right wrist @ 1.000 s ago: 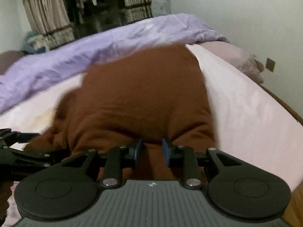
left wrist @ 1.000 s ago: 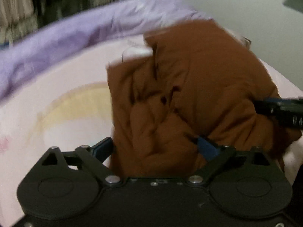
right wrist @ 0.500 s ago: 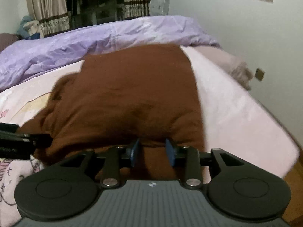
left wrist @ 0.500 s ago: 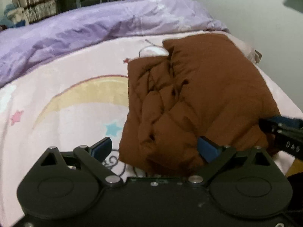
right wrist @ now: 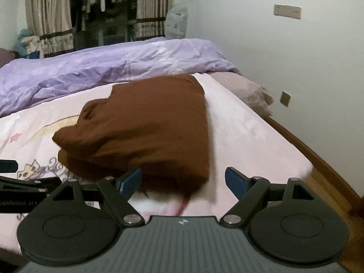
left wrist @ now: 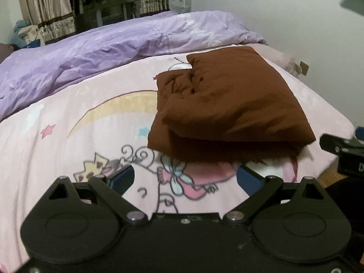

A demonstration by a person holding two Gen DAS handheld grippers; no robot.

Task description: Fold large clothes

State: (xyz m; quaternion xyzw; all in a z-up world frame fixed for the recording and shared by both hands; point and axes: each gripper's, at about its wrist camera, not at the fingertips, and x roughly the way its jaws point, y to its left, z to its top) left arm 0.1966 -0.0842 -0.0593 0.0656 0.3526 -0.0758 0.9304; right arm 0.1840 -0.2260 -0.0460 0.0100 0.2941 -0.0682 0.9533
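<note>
At the far left, a rumpled purple duvet point(left wrist: 109, 52) lies heaped along the back of the bed, with striped curtains point(right wrist: 49, 20) and hanging clothes behind it. Below the duvet spreads the pink cartoon-print sheet point(left wrist: 68, 136), showing a yellow crescent, small stars and a drawn figure. The left gripper point(left wrist: 185, 179) hovers low over this sheet with its blue-padded fingers point(left wrist: 122, 178) spread wide and nothing between them; it is released and sits just short of the garment's near edge. Right of centre rests the brown garment point(left wrist: 229, 100), folded into a thick, puffy rectangle with one layer doubled over another (its left side is bunched and creased, its top smooth). It lies flat on the sheet, near the right-hand side of the bed, touching neither tool. In the right wrist view the same brown garment point(right wrist: 145, 132) sits straight ahead, and the right gripper point(right wrist: 183, 180) is held just before its near edge, fingers point(right wrist: 236, 182) parted and empty, the edges of the picture blurred. Further right, a wooden bed frame point(right wrist: 318, 159) curves along the mattress, a dusty-pink pillow point(right wrist: 245, 91) rests by the white wall, and a wall socket plate point(right wrist: 287, 11) sits higher up.
</note>
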